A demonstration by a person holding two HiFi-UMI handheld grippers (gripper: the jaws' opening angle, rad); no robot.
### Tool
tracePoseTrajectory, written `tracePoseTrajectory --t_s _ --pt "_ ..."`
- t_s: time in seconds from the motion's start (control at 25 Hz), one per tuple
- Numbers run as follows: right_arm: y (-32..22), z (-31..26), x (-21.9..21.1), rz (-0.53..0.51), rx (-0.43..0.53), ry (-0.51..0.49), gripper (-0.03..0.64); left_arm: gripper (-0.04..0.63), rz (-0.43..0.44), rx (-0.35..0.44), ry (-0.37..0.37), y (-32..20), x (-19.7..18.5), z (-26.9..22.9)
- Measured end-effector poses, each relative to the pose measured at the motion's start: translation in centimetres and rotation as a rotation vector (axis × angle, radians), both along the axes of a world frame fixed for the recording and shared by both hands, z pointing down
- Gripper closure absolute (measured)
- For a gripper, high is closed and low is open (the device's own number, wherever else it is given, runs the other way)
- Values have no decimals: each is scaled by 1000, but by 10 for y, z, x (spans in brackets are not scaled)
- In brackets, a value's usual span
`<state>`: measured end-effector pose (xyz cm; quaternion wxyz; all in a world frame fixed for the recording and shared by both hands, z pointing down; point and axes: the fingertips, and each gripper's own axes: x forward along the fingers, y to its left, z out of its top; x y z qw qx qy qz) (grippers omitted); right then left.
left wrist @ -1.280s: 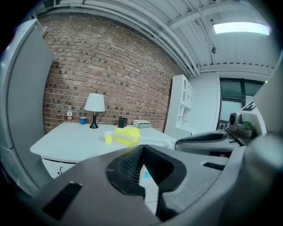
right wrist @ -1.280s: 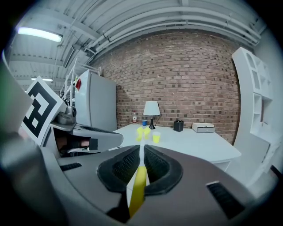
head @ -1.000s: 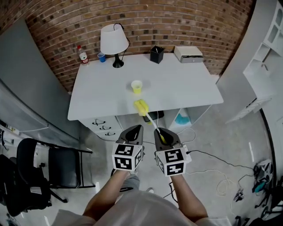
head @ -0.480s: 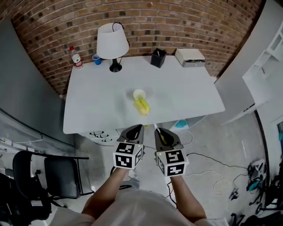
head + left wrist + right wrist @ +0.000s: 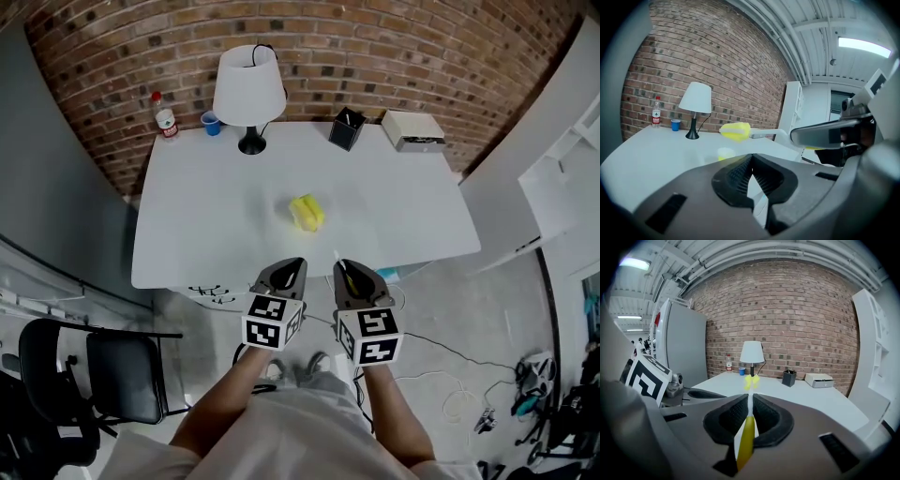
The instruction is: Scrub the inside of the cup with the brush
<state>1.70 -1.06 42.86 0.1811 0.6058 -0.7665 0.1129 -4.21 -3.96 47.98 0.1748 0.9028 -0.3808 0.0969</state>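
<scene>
Beside the near edge of the white table [image 5: 403,225], both grippers hovered close together. Bare tabletop lay open around the middle, while a lamp [image 5: 249,89], bottle [image 5: 165,117], blue cup [image 5: 212,123], black holder [image 5: 347,128] and white box [image 5: 412,129] lined the far edge by the brick wall. The right gripper [image 5: 349,274] clamped the brush [image 5: 307,212] by its yellow handle. Its long axis ran straight toward the wall, head foremost above the yellow cup [image 5: 725,152] mid-table. The left gripper [image 5: 289,272] was closed on nothing.

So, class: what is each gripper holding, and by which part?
Right gripper: the brush, by its yellow handle end. Left gripper: nothing, jaws shut.
</scene>
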Motion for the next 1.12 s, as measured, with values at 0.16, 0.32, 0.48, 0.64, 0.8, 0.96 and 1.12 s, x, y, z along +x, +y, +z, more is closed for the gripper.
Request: tracePoseTrajectory --t_s 0.16,0.32,0.48,0.64,0.8,0.96,1.12 --pt "-19 5 6 -24 2 3 588 589 -28 -11 -20 -19 4 18" --pt "-41 10 16 -65 0 9 588 588 -61 -6 -45 -40 15 34" --pt "-65 13 30 -127 -1 26 588 586 -127 -16 -58 -64 27 50" --pt "-86 19 48 -181 -15 33 588 548 -203 -49 -81 -85 36 69" --pt "-105 28 62 -220 -29 29 588 487 -252 -81 -85 -102 45 85" --pt "-122 37 66 -272 -46 20 588 398 -299 -113 -98 -116 47 99" --pt "-137 43 70 -317 -53 15 588 316 -326 -148 -99 -128 52 112"
